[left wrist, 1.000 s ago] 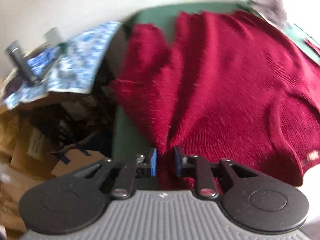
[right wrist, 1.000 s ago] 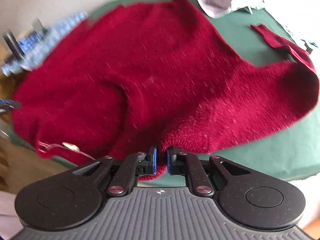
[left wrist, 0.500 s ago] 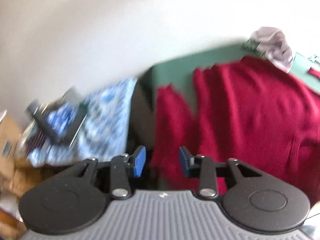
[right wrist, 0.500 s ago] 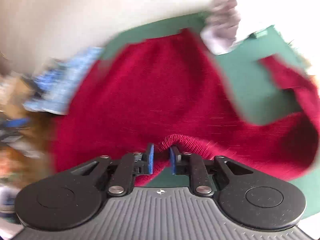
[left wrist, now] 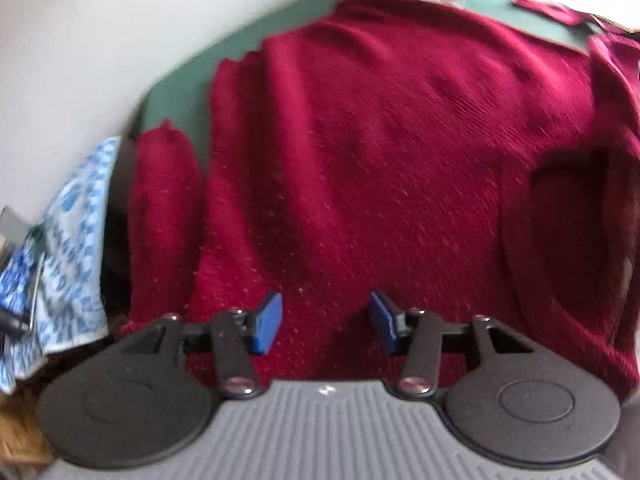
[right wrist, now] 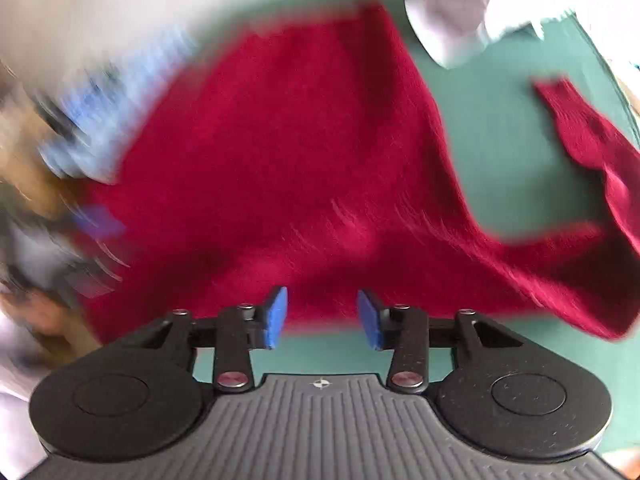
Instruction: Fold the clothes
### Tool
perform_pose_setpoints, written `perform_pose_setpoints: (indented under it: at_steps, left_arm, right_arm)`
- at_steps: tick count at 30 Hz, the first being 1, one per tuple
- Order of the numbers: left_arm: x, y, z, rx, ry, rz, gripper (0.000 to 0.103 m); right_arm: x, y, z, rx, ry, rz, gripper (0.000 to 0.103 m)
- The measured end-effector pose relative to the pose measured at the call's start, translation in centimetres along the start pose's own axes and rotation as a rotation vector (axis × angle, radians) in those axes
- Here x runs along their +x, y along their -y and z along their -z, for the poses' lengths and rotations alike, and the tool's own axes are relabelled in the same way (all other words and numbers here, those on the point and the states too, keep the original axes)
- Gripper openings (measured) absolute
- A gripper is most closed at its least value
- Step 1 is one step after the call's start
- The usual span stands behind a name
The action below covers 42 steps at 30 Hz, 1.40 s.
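A dark red knit sweater point(left wrist: 400, 152) lies spread on a green table cover point(left wrist: 176, 92). In the left wrist view one sleeve point(left wrist: 164, 208) hangs over the table's left edge. My left gripper point(left wrist: 325, 320) hovers above the sweater's near part, its jaws opening, no cloth pinched between the blue pads point(left wrist: 267, 323). In the right wrist view the sweater point(right wrist: 288, 168) fills the middle and its other sleeve point(right wrist: 588, 148) bends away at the right. My right gripper point(right wrist: 322, 316) is over the near hem, jaws opening, nothing gripped.
A pale grey garment point(right wrist: 452, 20) lies bunched at the table's far end. A blue-and-white patterned cloth point(left wrist: 68, 248) hangs beside the table on the left, over cardboard boxes point(left wrist: 20, 432). Bare green cover point(right wrist: 508, 152) shows between sweater body and right sleeve.
Both grippers let go of the sweater's near edge and their jaws have widened. The left view swung up toward the wall and back down over the sweater. The right view shifted, now blurred.
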<state>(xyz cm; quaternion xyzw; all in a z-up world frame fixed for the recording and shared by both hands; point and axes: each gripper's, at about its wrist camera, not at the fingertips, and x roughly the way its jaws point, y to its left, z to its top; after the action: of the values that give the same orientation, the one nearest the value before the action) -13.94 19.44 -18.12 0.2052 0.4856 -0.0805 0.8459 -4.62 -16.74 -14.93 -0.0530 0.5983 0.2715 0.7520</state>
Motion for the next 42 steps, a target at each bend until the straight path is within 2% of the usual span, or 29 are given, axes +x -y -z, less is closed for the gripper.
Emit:
perform_pose_setpoints:
  at_steps: [1, 2, 4, 5, 7, 9, 10, 12, 14, 16, 18, 20, 21, 22, 24, 27, 29, 31, 33, 35, 37, 38, 40, 42]
  left_arm:
    - [-0.1, -0.1, -0.2, 0.045, -0.022, 0.024, 0.052]
    - [-0.5, -0.4, -0.6, 0.104, -0.041, 0.049, 0.054]
    - [-1.2, -1.5, -2.2, 0.204, -0.032, 0.069, 0.055]
    - [-1.4, -2.3, -3.6, 0.244, -0.009, 0.062, 0.058]
    - [-0.8, -4.3, -7.4, 0.272, 0.042, 0.035, 0.071]
    - [1.3, -6.7, -12.0, 0.219, 0.085, 0.017, 0.073]
    - [2.8, -7.7, -14.1, 0.176, 0.094, 0.002, 0.073]
    - [6.5, -10.1, -18.2, 0.074, 0.094, -0.036, 0.069]
    - [10.2, -12.3, -21.5, -0.028, 0.075, -0.052, 0.057]
    - [13.7, -14.2, -23.6, -0.122, 0.044, -0.048, 0.054]
    - [16.3, -15.7, -25.0, -0.189, 0.028, -0.048, 0.053]
    - [18.4, -16.5, -26.1, -0.228, 0.018, -0.055, 0.053]
    - [19.4, -17.0, -26.6, -0.248, 0.012, -0.059, 0.053]
    - [20.3, -17.3, -27.0, -0.266, 0.009, -0.062, 0.054]
    - [21.1, -17.9, -27.7, -0.293, 0.021, -0.080, 0.059]
    - [22.2, -19.2, -28.5, -0.326, 0.040, -0.123, 0.066]
    - [22.6, -19.8, -28.6, -0.328, 0.048, -0.137, 0.079]
    - [22.9, -20.0, -28.5, -0.325, 0.059, -0.138, 0.081]
    - [22.7, -19.9, -28.1, -0.304, 0.077, -0.134, 0.081]
    - [22.4, -19.5, -27.6, -0.279, 0.097, -0.135, 0.081]
    - [22.0, -19.3, -27.2, -0.258, 0.114, -0.136, 0.080]
    - [21.9, -19.2, -27.1, -0.249, 0.121, -0.138, 0.080]
    - [21.7, -18.9, -27.1, -0.230, 0.131, -0.143, 0.080]
    - [21.7, -18.7, -27.2, -0.221, 0.131, -0.148, 0.080]
  right_arm:
    - [0.1, 0.1, 0.0, -0.047, -0.067, -0.009, 0.023]
    - [0.1, 0.1, 0.0, -0.094, -0.127, -0.020, 0.021]
    - [-3.0, 0.3, -2.3, -0.145, -0.029, -0.102, 0.022]
    - [-4.5, 0.4, -3.4, -0.167, 0.024, -0.142, 0.024]
    - [-6.4, 1.7, -8.1, -0.112, 0.232, -0.172, 0.041]
    - [-4.0, 3.2, -13.4, -0.033, 0.268, -0.082, 0.040]
    - [-2.7, 3.9, -16.0, 0.004, 0.284, -0.036, 0.029]
    - [1.5, 4.9, -20.6, -0.005, 0.251, 0.088, 0.017]
    - [5.0, 7.4, -23.6, 0.040, 0.210, 0.093, 0.016]
    - [7.9, 9.7, -26.2, 0.111, 0.155, 0.088, 0.015]
    - [9.5, 11.3, -28.6, 0.165, 0.176, 0.110, 0.014]
    - [10.0, 13.1, -31.1, 0.197, 0.233, 0.173, 0.014]
    - [10.1, 14.4, -32.6, 0.229, 0.264, 0.178, 0.005]
    - [10.2, 15.6, -34.0, 0.261, 0.295, 0.184, 0.001]
    - [10.4, 18.1, -36.9, 0.323, 0.357, 0.196, 0.000]
    - [11.2, 18.4, -40.2, 0.268, 0.449, 0.306, 0.000]
    - [12.5, 17.4, -41.2, 0.171, 0.460, 0.403, 0.000]
    - [13.7, 16.4, -42.1, 0.077, 0.469, 0.494, 0.000]
    - [11.9, 15.3, -40.7, 0.112, 0.457, 0.402, 0.003]
    - [10.2, 14.2, -39.3, 0.144, 0.445, 0.311, 0.017]
    - [8.4, 12.2, -37.0, 0.114, 0.444, 0.244, 0.038]
    - [8.0, 11.3, -36.1, 0.083, 0.436, 0.170, 0.041]
    - [8.4, 10.0, -35.0, 0.045, 0.377, 0.019, 0.040]
    - [9.9, 10.0, -35.2, 0.062, 0.316, -0.056, 0.037]
